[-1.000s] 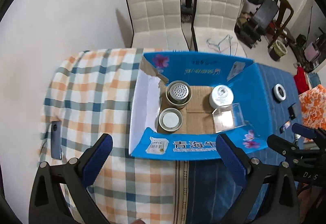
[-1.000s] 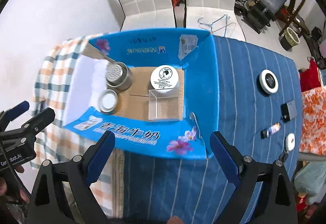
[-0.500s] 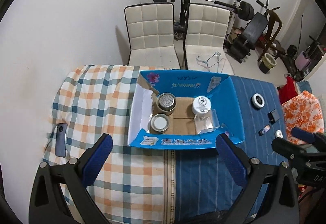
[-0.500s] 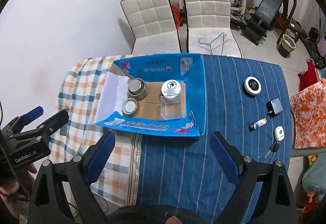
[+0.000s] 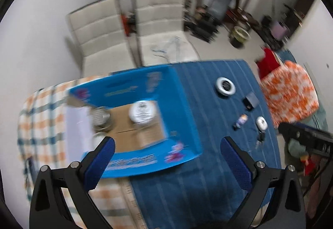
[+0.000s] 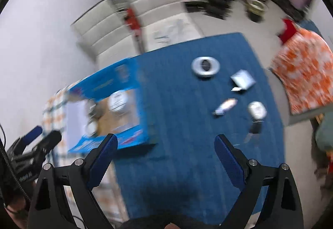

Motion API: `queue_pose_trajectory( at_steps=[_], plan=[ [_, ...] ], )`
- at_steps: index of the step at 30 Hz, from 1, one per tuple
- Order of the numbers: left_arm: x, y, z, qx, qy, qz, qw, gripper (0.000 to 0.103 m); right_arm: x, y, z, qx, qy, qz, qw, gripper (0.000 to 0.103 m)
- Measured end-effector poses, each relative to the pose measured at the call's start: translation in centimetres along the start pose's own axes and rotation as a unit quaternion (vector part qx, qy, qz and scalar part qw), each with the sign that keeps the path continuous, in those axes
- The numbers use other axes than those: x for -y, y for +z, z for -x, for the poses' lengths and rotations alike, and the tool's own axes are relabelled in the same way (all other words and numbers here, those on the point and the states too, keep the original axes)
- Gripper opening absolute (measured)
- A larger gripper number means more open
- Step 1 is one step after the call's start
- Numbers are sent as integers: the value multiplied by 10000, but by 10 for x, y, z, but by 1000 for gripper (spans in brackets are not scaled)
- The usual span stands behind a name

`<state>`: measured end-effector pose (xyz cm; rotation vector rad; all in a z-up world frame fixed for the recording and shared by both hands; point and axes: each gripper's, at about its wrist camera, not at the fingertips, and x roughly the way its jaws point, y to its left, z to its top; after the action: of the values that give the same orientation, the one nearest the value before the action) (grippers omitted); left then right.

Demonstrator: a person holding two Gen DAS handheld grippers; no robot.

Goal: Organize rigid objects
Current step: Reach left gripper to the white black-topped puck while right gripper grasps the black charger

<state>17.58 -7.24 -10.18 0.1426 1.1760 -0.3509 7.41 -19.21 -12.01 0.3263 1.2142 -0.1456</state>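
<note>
A blue cardboard box [image 5: 183,108] lies open on the desk, and inside it stand a white round jar [image 5: 142,111] and a silver tin with holes in its lid [image 5: 101,117]. On the blue striped cloth to the right of the box lie a round silver and black disc [image 5: 225,85], a small dark flat case [image 5: 250,101], a little tube-shaped thing [image 5: 241,120] and a white key fob with keys [image 5: 261,125]. These small things lie flat and apart from each other, and the pictures are too blurry to show more.
</note>
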Motion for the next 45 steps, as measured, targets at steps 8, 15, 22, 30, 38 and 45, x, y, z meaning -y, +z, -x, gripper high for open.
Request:
queue_pose_trajectory(
  at_steps=[8, 15, 22, 30, 38, 45],
  plan=[
    [93, 69, -103, -318, -171, -651, 9972, 103, 138, 65, -56, -254, -584, -949, 9934, 96],
    [138, 104, -206, -806, 160, -996, 9916, 103, 231, 115, -166, -811, -461, -2133, 9725, 96],
    [151, 112, -280, -1278, 430, -1165, 9840, 103, 270, 126, -273, -1452, -235, -3277, 9333, 83],
    [175, 111, -325, -1668, 180, -1543, 9737, 103, 267, 137, -287, -1651, -536, -2986, 9384, 68],
    [201, 113, -349, -1667, -69, -2005, 9654, 94, 266, 140, -289, -1963, -954, -2370, 9467, 66],
    [197, 106, -336, -1512, -129, -1929, 9694, 73, 262, 142, -290, -1804, -1297, -2001, 9543, 63]
  ],
)
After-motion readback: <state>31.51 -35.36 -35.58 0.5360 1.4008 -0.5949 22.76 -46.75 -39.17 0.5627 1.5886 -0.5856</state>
